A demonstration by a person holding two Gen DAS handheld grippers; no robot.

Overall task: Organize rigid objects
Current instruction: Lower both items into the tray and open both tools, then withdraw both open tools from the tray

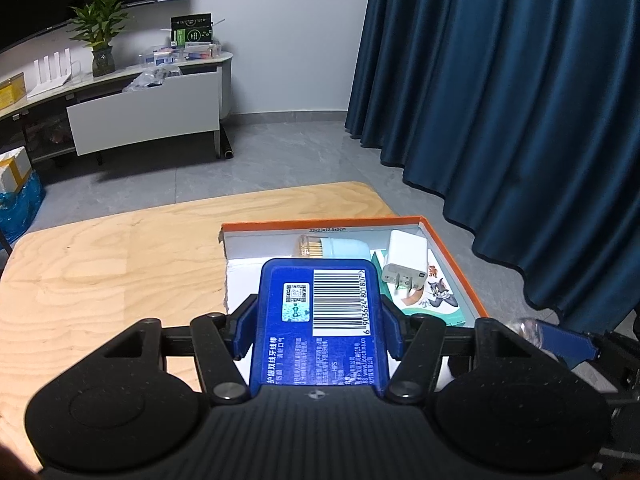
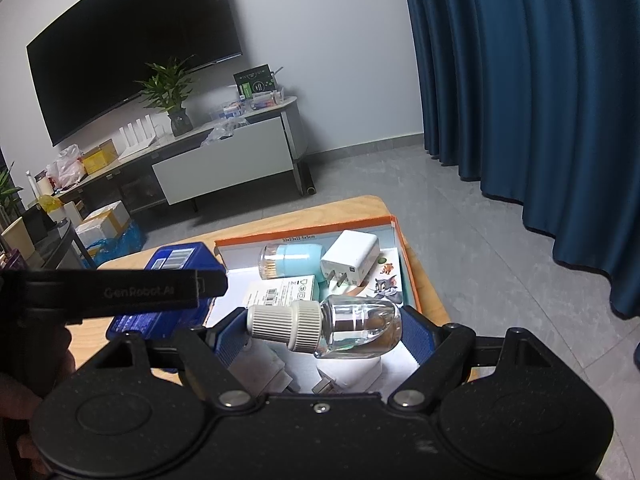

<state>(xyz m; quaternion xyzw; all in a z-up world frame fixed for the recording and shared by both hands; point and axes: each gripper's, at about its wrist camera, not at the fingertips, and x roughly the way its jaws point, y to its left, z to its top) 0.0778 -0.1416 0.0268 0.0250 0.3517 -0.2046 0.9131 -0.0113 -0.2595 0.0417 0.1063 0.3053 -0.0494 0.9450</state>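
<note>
Gripped flat between the left gripper (image 1: 318,320)'s blue ribbed pads, a glossy blue floss-pick box (image 1: 320,312) with a barcode hangs over the orange-rimmed cardboard tray (image 1: 452,256). Rightward, the right gripper (image 2: 320,332) clamps a clear rounded bottle (image 2: 360,326) with a ridged white cap, lying sideways above the tray's boxy white charger (image 2: 352,256).

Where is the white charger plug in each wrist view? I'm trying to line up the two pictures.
Left wrist: the white charger plug lies inside the orange-rimmed box, right of centre.
Right wrist: the plug lies mid-frame, in the same box.
Shared landmark: the light-blue toothpick jar beside it.
</note>
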